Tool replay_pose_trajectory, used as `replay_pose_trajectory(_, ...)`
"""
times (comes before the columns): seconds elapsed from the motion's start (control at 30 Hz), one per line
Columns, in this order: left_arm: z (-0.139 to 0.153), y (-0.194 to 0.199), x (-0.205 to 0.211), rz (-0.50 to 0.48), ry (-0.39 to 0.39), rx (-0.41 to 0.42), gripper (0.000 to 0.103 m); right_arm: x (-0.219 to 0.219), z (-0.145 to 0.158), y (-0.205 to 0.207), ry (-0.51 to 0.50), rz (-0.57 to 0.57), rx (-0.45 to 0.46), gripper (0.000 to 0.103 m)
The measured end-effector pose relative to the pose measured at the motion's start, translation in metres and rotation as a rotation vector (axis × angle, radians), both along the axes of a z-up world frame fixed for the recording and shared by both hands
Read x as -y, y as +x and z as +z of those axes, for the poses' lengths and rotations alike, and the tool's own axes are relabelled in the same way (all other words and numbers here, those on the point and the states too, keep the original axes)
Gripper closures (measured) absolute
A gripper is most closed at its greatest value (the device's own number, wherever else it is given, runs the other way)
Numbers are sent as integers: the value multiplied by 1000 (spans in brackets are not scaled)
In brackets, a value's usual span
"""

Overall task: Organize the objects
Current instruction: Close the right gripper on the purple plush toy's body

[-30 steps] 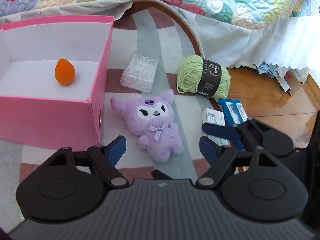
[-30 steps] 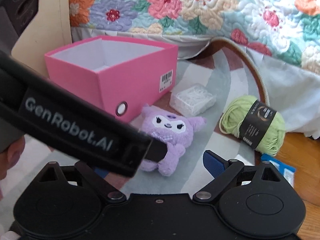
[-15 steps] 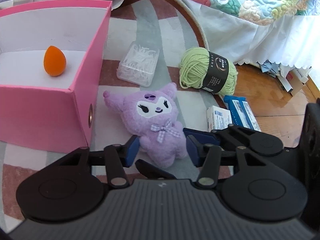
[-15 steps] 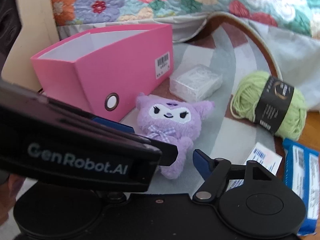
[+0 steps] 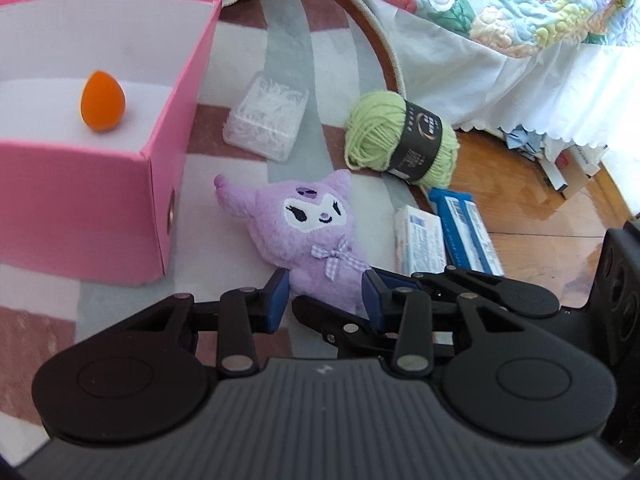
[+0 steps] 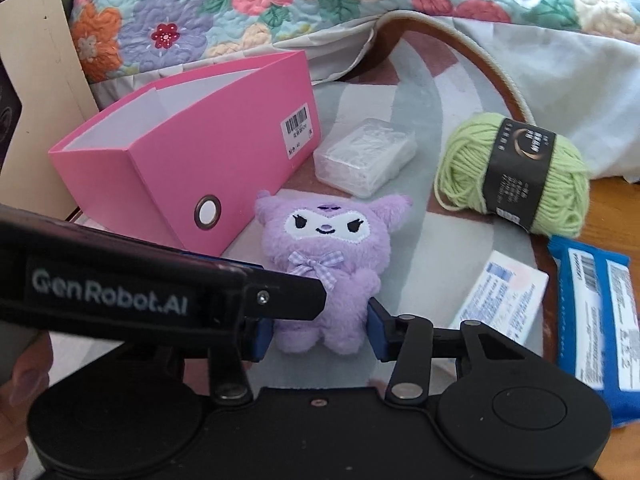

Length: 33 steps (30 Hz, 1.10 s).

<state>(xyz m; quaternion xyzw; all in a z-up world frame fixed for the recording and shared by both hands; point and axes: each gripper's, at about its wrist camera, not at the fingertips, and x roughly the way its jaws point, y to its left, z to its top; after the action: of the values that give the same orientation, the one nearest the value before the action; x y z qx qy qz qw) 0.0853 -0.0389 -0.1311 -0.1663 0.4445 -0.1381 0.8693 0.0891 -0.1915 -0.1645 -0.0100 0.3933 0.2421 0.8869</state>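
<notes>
A purple plush toy lies face up on the rug beside the pink box. An orange egg-shaped sponge sits inside the box. My left gripper has its jaws closing, and its blue pads touch both sides of the plush's lower body. My right gripper is closing too, its pads against the plush's legs from the other side. The left gripper's black body crosses the right wrist view and hides part of the plush's arm.
A clear plastic box and a green yarn ball lie behind the plush. To its right, at the rug's edge, are a white carton and a blue packet. A quilted bed borders the far side. A hand shows at lower left.
Both pairs of jaws have narrowed from wide apart to the plush's sides. The left gripper has come closer to the toy, and the right view has rolled slightly.
</notes>
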Motion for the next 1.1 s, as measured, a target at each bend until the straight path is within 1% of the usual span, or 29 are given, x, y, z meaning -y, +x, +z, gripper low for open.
replay_pose_trajectory(0.07,-1,-2,1,-8,-17,-19,64,0,2,-4,-17,-12,-13,51)
replay_pose_trajectory(0.13,0,-5,2,-22,-17,-35,64,0,4,-7,-36,-17,-33,51)
replay_pose_trajectory(0.2,2,-9,2,-25,11,-43,64,1,4,-9,-57,-21,-64,52)
replay_pose_trajectory(0.27,5,-13,-1,-25,16,-37,63,4,5,-10,-64,-26,-89,52)
replay_pose_trajectory(0.43,6,-16,-8,-36,-63,-66,60,14,9,-15,-26,-28,-126,52)
replay_pose_trajectory(0.47,5,-16,-7,-41,-68,-69,59,14,9,-17,-22,-15,-134,52)
replay_pose_trajectory(0.5,5,-16,-6,-46,-72,-73,54,14,9,-18,-15,6,-153,52)
replay_pose_trajectory(0.53,5,-16,-6,-47,-77,-78,51,14,9,-19,-9,27,-171,51)
replay_pose_trajectory(0.6,3,-14,-7,-35,-86,-87,51,13,9,-21,-1,62,-196,49)
replay_pose_trajectory(0.7,1,-15,-10,-10,-77,-73,56,14,11,-24,13,73,-195,39)
replay_pose_trajectory(0.8,1,-18,-3,-37,-14,-45,65,17,13,-23,41,70,-171,39)
replay_pose_trajectory(0.87,0,-19,4,-55,30,-43,67,19,12,-22,52,58,-159,38)
replay_pose_trajectory(0.9,-2,-19,6,-60,40,-45,67,19,11,-21,53,52,-160,38)
replay_pose_trajectory(0.93,-3,-20,7,-59,40,-44,67,18,8,-19,51,46,-166,41)
replay_pose_trajectory(1.0,-3,-20,7,-55,36,-44,67,17,6,-18,49,36,-151,42)
replay_pose_trajectory(1.1,-7,-19,2,-42,3,-69,64,16,6,-18,34,30,-139,47)
